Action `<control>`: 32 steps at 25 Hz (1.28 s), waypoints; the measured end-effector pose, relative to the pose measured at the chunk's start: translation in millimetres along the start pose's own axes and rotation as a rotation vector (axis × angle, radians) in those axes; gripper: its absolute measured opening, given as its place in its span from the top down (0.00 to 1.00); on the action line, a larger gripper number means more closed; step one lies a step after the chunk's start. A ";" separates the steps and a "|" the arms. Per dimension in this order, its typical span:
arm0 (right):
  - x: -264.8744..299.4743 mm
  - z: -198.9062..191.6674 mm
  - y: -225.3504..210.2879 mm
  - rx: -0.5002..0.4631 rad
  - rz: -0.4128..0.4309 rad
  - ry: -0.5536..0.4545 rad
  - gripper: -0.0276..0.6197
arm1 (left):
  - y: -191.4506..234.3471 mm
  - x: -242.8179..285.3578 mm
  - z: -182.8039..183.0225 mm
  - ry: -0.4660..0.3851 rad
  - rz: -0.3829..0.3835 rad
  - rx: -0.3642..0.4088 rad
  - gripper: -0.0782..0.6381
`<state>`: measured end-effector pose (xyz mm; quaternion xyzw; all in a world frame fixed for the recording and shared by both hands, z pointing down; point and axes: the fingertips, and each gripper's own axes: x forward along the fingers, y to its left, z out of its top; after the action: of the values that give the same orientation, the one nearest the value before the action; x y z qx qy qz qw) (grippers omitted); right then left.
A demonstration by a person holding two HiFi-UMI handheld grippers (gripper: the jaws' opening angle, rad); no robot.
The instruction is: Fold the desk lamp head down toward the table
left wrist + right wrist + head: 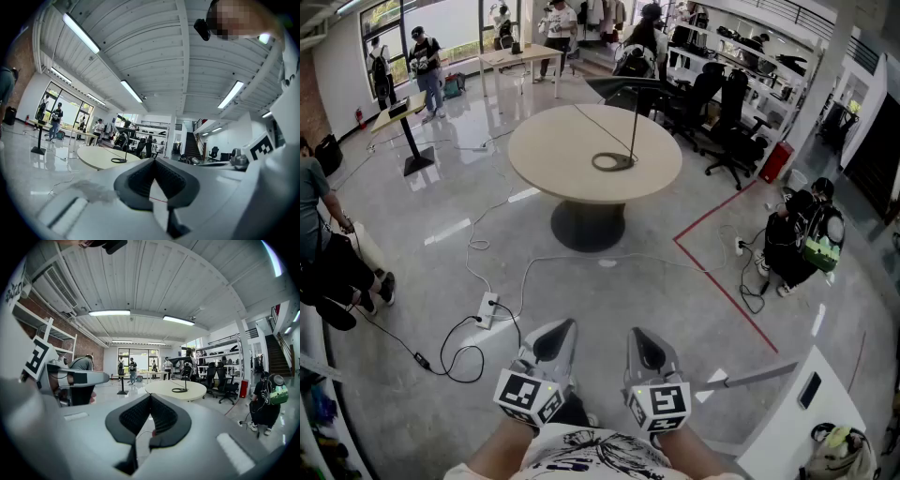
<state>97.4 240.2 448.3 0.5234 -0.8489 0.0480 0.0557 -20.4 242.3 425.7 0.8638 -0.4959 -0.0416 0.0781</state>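
left tool [561,331] and right tool [640,337] held low by the body, side by side, aimed forward. both sets of jaws closed on nothing. desk lamp [621,86] stands on round bench [558,150], well apart from both.

The head view looks steeply down from standing height, with the left tongs [555,337] and right tongs [643,345] close at its lower edge and the round table [553,155] well ahead. Each gripper view looks low along its own tongs, tilted up, toward that distant table. All three views share the table and its desk lamp [633,112].
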 end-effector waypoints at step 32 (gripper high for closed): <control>57.4 -20.4 -33.3 0.072 -0.055 0.078 0.94 | 33.7 64.4 -17.8 0.114 -0.051 -0.013 0.88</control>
<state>102.4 177.4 477.6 0.5459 -0.8291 0.0974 0.0712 -13.9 171.7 449.5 0.8766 -0.4684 0.0023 0.1108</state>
